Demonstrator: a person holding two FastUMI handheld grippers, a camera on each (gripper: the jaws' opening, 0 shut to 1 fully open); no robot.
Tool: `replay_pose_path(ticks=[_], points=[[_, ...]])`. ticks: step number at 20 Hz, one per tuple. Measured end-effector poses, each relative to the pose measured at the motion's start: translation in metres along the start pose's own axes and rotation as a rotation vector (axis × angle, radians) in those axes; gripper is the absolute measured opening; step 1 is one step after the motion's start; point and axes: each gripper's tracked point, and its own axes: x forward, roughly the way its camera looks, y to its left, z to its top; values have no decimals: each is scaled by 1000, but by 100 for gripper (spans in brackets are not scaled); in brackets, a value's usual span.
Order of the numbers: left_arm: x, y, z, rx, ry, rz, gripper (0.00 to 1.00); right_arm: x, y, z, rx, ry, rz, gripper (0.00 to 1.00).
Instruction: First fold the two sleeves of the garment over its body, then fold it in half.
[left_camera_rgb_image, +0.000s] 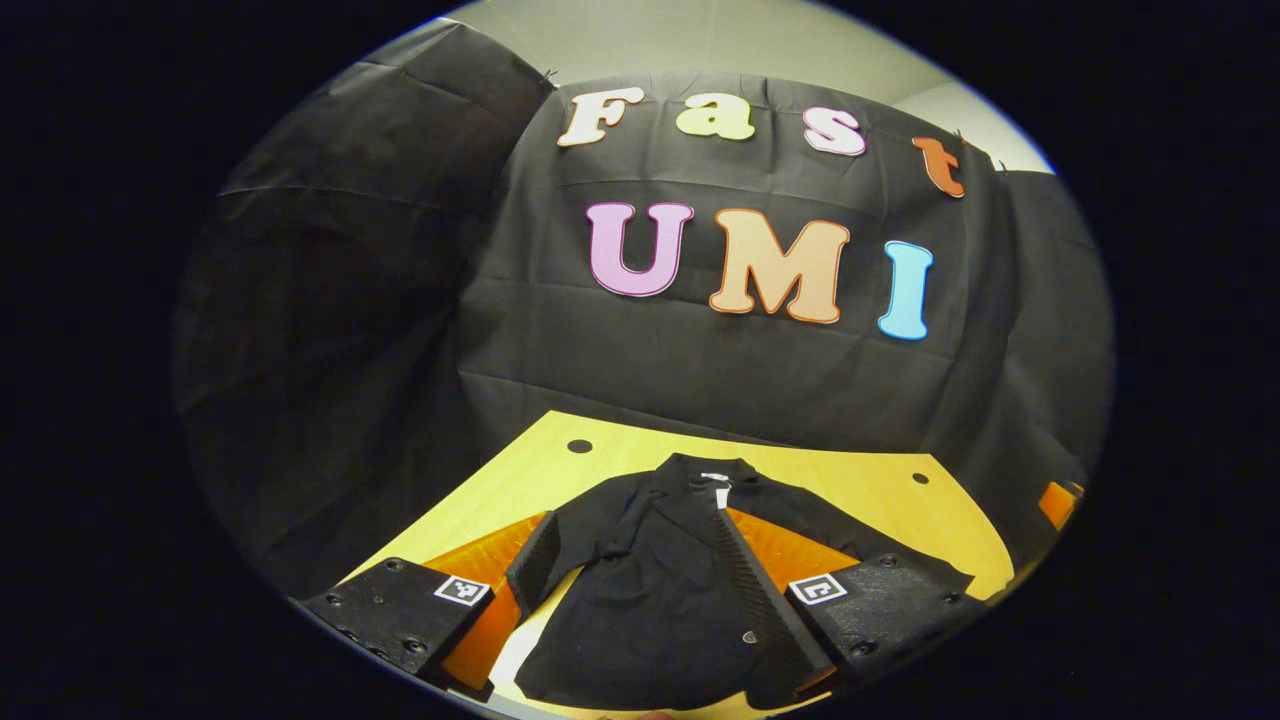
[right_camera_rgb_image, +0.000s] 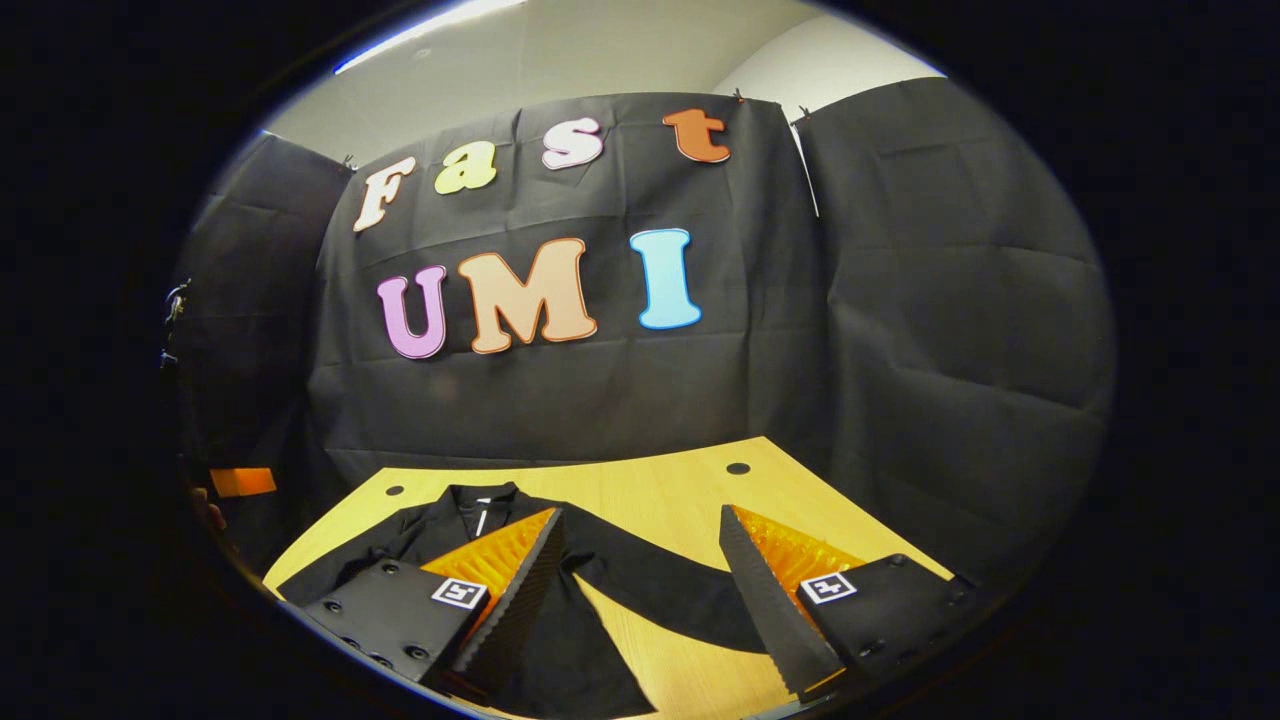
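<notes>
A black garment (left_camera_rgb_image: 650, 610) lies flat on the wooden table (left_camera_rgb_image: 860, 480), with its collar (left_camera_rgb_image: 712, 470) at the far end. My left gripper (left_camera_rgb_image: 633, 517) hangs open just above the garment's body, one finger on each side of its middle. In the right gripper view the same garment (right_camera_rgb_image: 565, 650) lies at the lower left, and one long sleeve (right_camera_rgb_image: 660, 590) stretches out to the right across the wood. My right gripper (right_camera_rgb_image: 640, 512) is open over that sleeve, which runs between the two fingers. Nothing is held by either gripper.
The table (right_camera_rgb_image: 650, 480) has small round holes near its far corners (left_camera_rgb_image: 579, 446) (right_camera_rgb_image: 738, 468). Black cloth walls close in behind and on both sides. An orange part (right_camera_rgb_image: 240, 480) with a hand beside it shows at the left edge of the right gripper view.
</notes>
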Motion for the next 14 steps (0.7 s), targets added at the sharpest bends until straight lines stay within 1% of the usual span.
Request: replay_pose_path(ticks=[1,2,3,4,5,6,7,8,9,10,11,14], points=[[1,1,0,0,-2,3,93,-1,-1,-2,7,1,1,95],[2,2,2,-1,-4,5,92,-1,-1,-1,12,1,0,98],[3,1,0,1,-1,4,92,-1,-1,-2,15,0,-3,98],[3,1,0,5,2,1,93,0,-2,1,16,-4,-7,95],[3,2,0,12,2,-2,93,-1,-4,1,18,-10,-13,100],[2,4,2,21,-5,3,92,0,-4,3,21,-15,-19,98],[3,5,5,27,-12,4,93,-1,-4,1,25,-19,-20,98],[4,6,6,30,-15,4,92,-2,-4,1,29,-19,-21,95],[4,7,5,28,-16,5,92,-3,-4,-2,30,-20,-23,95],[4,7,4,22,-12,5,92,-4,-5,-4,27,-16,-25,98],[3,7,1,12,-9,7,92,-5,-6,-10,22,-9,-27,95],[2,5,-8,-12,14,1,93,-7,-9,-20,3,16,-32,95]])
